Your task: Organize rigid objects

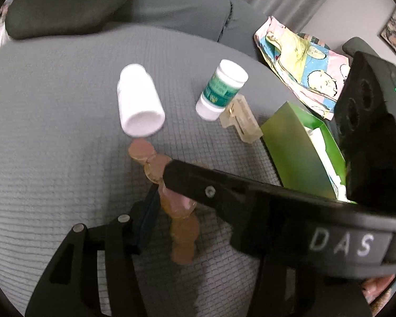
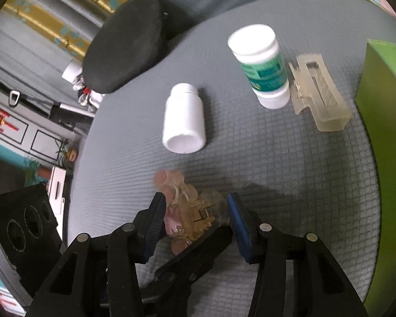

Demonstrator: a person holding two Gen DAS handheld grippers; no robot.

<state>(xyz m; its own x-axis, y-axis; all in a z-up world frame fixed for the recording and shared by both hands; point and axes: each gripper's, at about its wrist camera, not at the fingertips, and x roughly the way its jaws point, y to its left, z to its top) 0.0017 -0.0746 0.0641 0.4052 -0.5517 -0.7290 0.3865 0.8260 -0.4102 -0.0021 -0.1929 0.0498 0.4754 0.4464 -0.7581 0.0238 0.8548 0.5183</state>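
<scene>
Both claws sit low-centre on the amber hair clip (image 2: 190, 216): left claw (image 1: 158, 198) pinching it, right claw (image 2: 195, 222) narrowed around it, contact unclear. Looks like the pickup step; next, lift toward the green box (image 1: 295, 142), avoiding the white bottle (image 2: 184, 121).

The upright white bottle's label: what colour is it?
Green-teal with white print, on the upright white bottle; clearest in the right wrist view.

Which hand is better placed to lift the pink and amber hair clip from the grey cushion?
Right. The right gripper has a blue pad on each side of the hair clip, which sits centred between them. Of the left gripper only one pad shows beside the clip; its other finger is hidden.
</scene>
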